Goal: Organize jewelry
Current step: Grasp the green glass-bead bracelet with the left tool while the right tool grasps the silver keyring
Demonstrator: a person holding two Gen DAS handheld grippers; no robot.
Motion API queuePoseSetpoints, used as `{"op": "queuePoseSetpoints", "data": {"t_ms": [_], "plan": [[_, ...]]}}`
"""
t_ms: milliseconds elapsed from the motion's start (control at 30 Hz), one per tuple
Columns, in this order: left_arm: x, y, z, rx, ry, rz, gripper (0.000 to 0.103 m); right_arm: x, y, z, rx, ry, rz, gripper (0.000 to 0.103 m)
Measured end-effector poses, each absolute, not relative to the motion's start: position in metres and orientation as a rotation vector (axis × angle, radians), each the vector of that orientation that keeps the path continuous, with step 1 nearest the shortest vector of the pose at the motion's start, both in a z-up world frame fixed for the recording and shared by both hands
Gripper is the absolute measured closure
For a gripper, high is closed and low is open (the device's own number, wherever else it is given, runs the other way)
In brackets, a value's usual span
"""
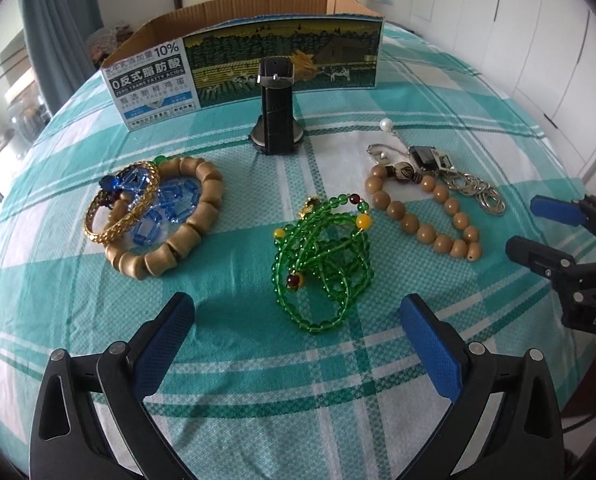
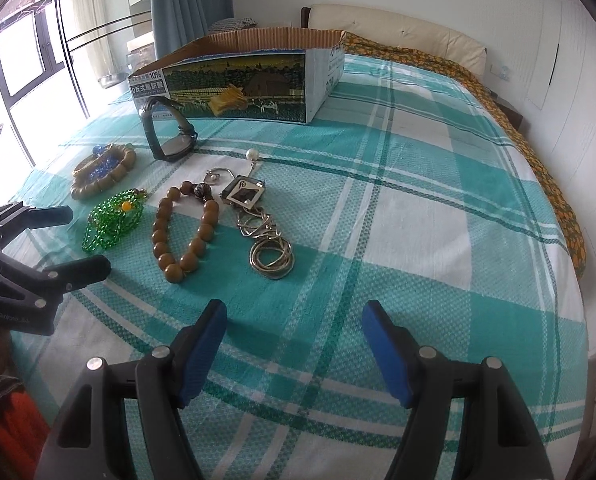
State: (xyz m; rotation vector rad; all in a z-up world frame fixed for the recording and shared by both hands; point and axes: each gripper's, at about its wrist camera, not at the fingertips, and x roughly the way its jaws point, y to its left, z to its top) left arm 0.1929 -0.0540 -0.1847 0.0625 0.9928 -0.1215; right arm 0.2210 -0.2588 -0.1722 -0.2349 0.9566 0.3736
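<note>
Cardboard box (image 1: 241, 60) open-topped at far end of bed (image 2: 418, 208), interior hidden. Jewelry outside box on checked sheet: watch (image 1: 275, 114) upright nearest it, green bead strand (image 1: 324, 252) central, barrel-bead bracelet (image 1: 169, 236) with gold bangle (image 1: 121, 204) left, round-bead bracelet (image 1: 426, 216) and silver chain (image 2: 267, 240) right. Left gripper (image 1: 298, 332) angled down near green strand, fingers spread, empty. Right gripper (image 2: 293, 344) angled down over bare sheet, fingers spread, empty.
</note>
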Motion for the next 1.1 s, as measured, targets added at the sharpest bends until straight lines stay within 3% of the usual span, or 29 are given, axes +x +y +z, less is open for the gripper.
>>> {"op": "queuePoseSetpoints", "data": {"t_ms": [167,233,267,300,367,433,567,933,1000,1067,1100], "plan": [[0.204,-0.057,-0.185,0.054,0.988,-0.107,0.001,0.240,-0.237,-0.174,-0.285,0.941,0.455,0.045],[0.205,-0.058,-0.184,0.051,0.979,-0.101,0.006,0.244,-0.231,-0.174,-0.292,0.920,0.483,0.060],[0.204,-0.058,-0.183,0.048,0.964,-0.101,0.018,0.244,-0.229,-0.174,-0.294,0.914,0.486,0.067],[0.202,-0.058,-0.181,0.047,0.948,-0.105,0.027,0.245,-0.229,-0.173,-0.291,0.911,0.488,0.082],[0.201,-0.058,-0.178,0.045,0.927,-0.132,0.073,0.246,-0.231,-0.173,-0.265,0.914,0.484,0.083],[0.201,-0.055,-0.176,0.021,0.926,-0.157,0.084,0.246,-0.237,-0.170,-0.208,0.921,0.480,0.085],[0.192,-0.041,-0.165,-0.035,0.898,-0.187,0.089,0.233,-0.254,-0.145,-0.099,0.896,0.468,0.085],[0.168,-0.017,-0.129,-0.099,0.830,-0.229,0.089,0.205,-0.290,-0.087,0.033,0.828,0.423,0.085],[0.165,-0.013,-0.122,-0.105,0.822,-0.235,0.089,0.202,-0.292,-0.079,0.047,0.818,0.422,0.088],[0.164,-0.009,-0.117,-0.113,0.816,-0.242,0.089,0.201,-0.293,-0.073,0.053,0.808,0.424,0.102],[0.164,-0.007,-0.115,-0.114,0.812,-0.242,0.089,0.200,-0.293,-0.070,0.051,0.802,0.421,0.103]]}}
